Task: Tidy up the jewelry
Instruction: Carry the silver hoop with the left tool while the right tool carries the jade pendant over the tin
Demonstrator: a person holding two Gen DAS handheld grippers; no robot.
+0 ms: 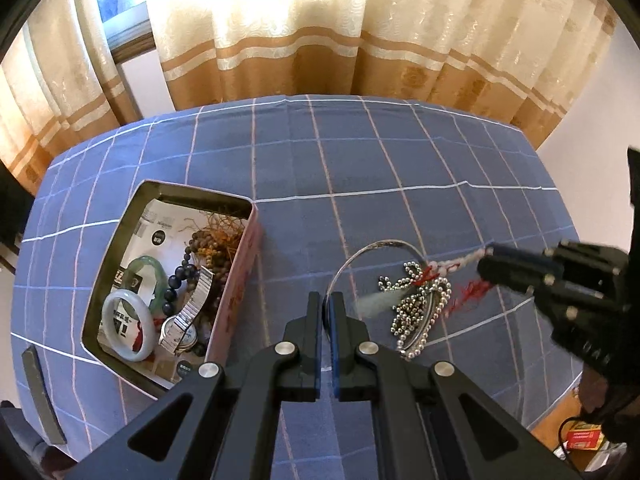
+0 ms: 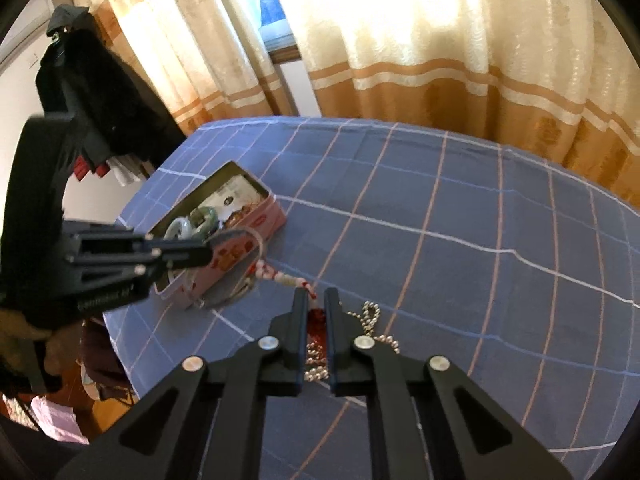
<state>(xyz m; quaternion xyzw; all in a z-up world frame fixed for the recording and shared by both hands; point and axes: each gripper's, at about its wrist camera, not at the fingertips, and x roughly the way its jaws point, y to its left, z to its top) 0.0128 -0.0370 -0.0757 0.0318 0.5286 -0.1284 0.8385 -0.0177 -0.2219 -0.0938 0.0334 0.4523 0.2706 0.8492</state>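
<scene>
Presently the left tool [image 1: 326,300] is clenched on the thin silver wire hoop [image 1: 376,245], its two blue-padded fingers pinching the hoop's near edge above the bench [image 1: 360,168]. The right tool [image 2: 316,300] is closed on the red-and-white braided cord [image 1: 452,266] that runs from the hoop; the cord's red tassel [image 2: 318,316] shows between its fingers. In the right wrist view a narrow slot remains between the pads behind the cord.

A silver ball chain [image 1: 420,300] lies in a loose heap across the hoop, on the blue checked cloth, just beside both tools.

To the left of the left tool stands an open pink tin box [image 1: 248,264], well apart from the hoop. Inside it lie a white bangle [image 1: 128,326], a green bangle [image 1: 154,266], a string of dark beads [image 1: 180,276], a metal-strap wristwatch [image 1: 180,330] and brown beads [image 1: 210,246], over printed paper.

Cream and tan curtains [image 1: 280,40] hang behind the bench.
</scene>
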